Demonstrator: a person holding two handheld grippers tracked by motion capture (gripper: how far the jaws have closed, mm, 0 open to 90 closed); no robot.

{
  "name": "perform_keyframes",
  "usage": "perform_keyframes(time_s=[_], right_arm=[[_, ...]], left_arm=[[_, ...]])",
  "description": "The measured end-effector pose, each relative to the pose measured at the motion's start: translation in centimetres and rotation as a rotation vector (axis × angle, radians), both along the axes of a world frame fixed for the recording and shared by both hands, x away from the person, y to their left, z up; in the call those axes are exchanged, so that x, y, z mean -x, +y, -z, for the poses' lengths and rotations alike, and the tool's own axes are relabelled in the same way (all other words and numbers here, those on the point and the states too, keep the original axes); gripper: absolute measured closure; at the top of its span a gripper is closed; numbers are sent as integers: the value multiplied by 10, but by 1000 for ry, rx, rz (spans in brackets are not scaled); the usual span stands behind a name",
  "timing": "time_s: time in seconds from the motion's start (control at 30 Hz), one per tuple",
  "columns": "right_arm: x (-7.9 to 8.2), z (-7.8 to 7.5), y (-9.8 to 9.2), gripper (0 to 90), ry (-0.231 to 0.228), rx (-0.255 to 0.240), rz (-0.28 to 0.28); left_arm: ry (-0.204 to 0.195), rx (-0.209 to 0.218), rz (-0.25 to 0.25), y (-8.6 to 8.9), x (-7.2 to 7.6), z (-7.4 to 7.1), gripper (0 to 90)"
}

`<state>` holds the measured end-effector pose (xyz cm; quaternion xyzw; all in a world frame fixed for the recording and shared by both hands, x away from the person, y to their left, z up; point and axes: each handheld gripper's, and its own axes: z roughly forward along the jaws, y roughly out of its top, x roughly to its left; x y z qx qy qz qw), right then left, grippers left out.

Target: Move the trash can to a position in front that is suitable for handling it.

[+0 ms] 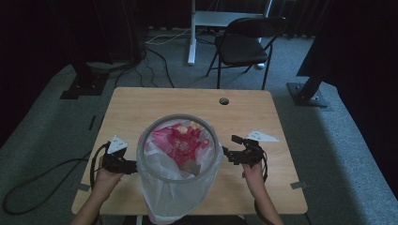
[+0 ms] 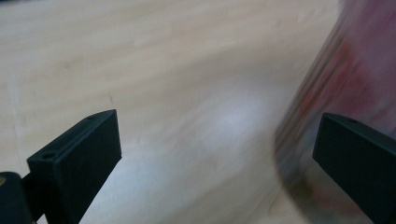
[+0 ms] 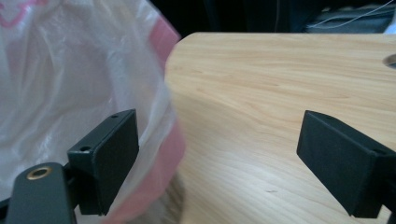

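A round bin with a grey rim (image 1: 180, 118) stands at the middle of the wooden table (image 1: 244, 112). A see-through white bag (image 1: 178, 197) lines it, and pink and red rubbish (image 1: 180, 140) lies inside. My left gripper (image 1: 133, 166) is low against the bin's left side, open; in the left gripper view (image 2: 217, 135) the blurred bin wall (image 2: 355, 70) lies by the right-hand jaw. My right gripper (image 1: 227, 153) is just off the bin's right side, open; in the right gripper view (image 3: 219, 130) the bag (image 3: 70, 70) hangs behind the left-hand jaw, with bare table between the jaws.
A cable hole (image 1: 224, 101) sits near the table's far edge. Beyond the table stand a black folding chair (image 1: 244, 44) and a white desk leg (image 1: 191, 33). Cables (image 1: 155, 65) trail over the grey carpet at the left.
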<state>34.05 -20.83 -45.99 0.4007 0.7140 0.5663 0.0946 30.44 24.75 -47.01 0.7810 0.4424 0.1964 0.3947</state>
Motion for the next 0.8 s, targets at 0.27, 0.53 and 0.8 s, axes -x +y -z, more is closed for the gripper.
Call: perform_keyframes(time_s=[0.27,0.53,0.8], right_arm=[[10,0,-29,132,-12,-31,-11],[24,11,-48,133,5,-25,-88],[34,16,-58,133,29,-39,-133]], left_arm=[[54,37,-38,21,13,34,11],[71,32,-27,29,27,51,11],[46,28,-1,34,44,59,11]])
